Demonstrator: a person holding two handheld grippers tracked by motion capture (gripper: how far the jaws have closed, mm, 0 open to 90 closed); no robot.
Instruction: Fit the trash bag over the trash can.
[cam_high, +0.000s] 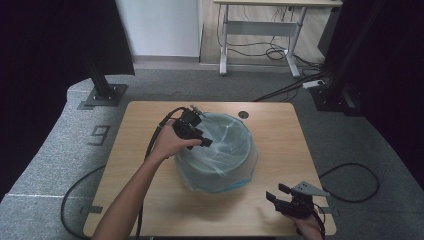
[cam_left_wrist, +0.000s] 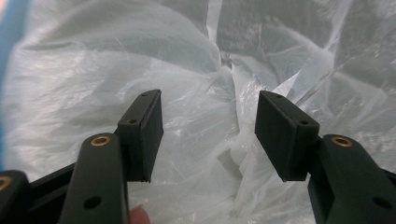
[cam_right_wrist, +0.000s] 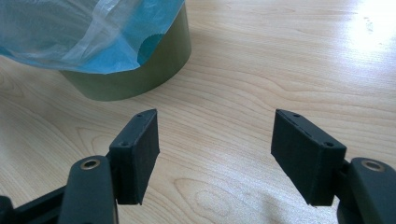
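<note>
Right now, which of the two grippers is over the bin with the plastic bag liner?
The left gripper, reaching over the bin's rim with open jaws above the bag liner. The right gripper sits apart near the table's front right corner.

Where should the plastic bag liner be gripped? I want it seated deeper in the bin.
Probably a raised crease of the plastic bag liner, from above through the bin's open top: the left hand-held gripper already hangs open over those loose folds.
</note>
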